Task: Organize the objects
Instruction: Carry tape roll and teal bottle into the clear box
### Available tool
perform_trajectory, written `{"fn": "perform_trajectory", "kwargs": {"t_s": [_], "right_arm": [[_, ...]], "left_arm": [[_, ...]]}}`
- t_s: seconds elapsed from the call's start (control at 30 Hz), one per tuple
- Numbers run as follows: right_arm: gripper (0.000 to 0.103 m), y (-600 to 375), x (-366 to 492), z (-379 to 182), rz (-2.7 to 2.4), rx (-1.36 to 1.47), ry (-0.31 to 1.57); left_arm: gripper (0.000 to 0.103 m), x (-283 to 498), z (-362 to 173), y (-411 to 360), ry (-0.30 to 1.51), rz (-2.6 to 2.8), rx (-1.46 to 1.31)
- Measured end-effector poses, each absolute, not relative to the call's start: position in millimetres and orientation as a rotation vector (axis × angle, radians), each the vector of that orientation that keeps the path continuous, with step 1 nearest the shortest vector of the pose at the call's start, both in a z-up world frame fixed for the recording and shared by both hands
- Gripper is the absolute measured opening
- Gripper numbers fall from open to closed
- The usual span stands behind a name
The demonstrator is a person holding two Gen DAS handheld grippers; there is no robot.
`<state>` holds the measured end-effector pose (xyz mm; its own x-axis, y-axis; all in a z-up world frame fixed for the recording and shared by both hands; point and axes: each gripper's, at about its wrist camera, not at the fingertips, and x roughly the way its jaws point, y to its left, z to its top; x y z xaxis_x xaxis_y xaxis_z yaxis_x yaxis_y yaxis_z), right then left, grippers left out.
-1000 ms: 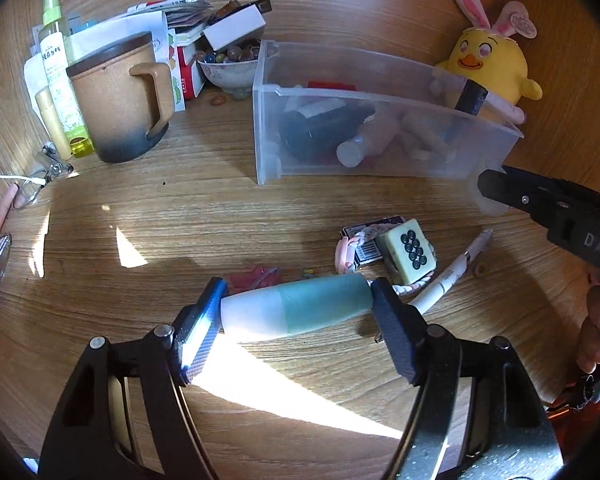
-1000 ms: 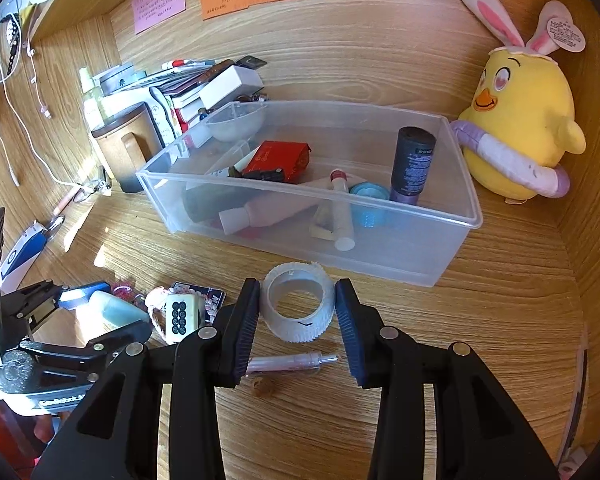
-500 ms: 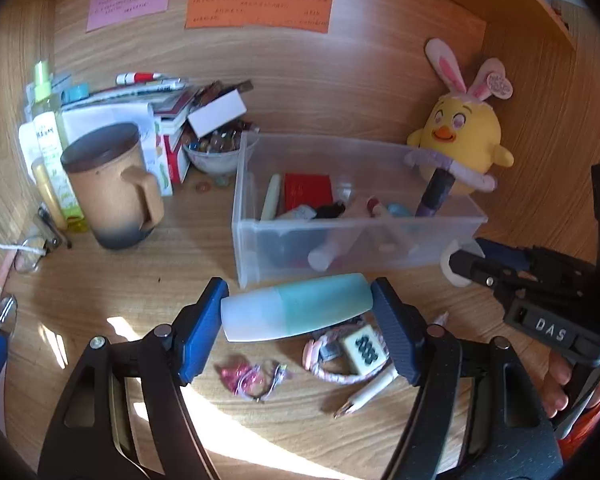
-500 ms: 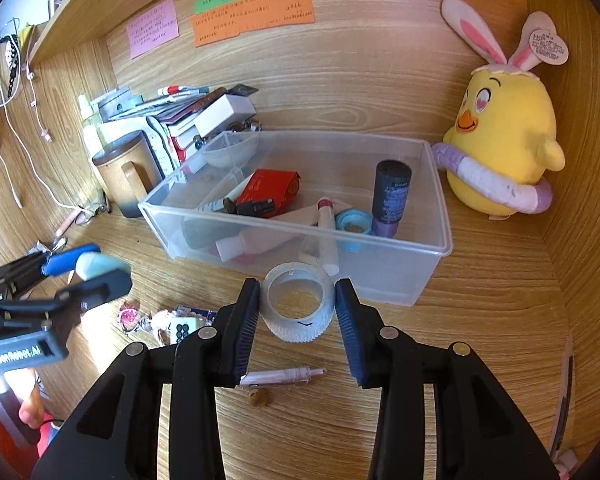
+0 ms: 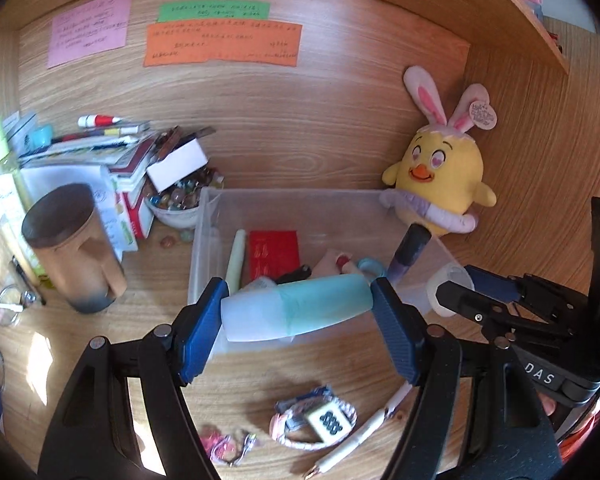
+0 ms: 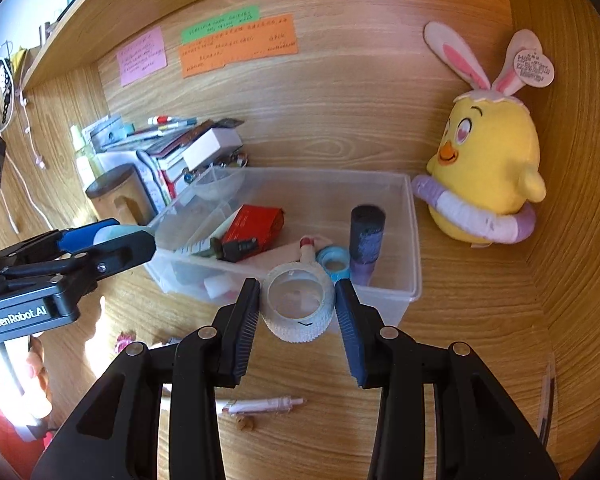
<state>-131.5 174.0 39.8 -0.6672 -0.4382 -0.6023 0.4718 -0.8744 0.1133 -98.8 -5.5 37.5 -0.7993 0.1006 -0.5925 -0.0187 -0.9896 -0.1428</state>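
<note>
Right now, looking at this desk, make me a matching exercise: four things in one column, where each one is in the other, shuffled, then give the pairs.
Things:
1. teal bottle
2. roll of tape
3. red packet
4. dice

Places:
A. lying inside the clear bin
B. held crosswise between the left gripper fingers
C. on the desk in front of the bin
D. held between the right gripper fingers

Pairs: 1-B, 2-D, 3-A, 4-C
</note>
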Motion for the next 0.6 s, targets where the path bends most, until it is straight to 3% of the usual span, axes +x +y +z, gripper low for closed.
{"fn": "perform_trajectory", "kwargs": {"t_s": [0.3,0.6], "right_arm": [[0.035,184,-152,56,-2.556,0.829,0.071],[0.035,191,-173,46,-2.549,0.896,0.053]], "left_arm": [[0.073,-128,49,-7,-0.221,2.897,-0.948],[0.073,-161,27,-9,-0.23,2.86,-1.063]]}}
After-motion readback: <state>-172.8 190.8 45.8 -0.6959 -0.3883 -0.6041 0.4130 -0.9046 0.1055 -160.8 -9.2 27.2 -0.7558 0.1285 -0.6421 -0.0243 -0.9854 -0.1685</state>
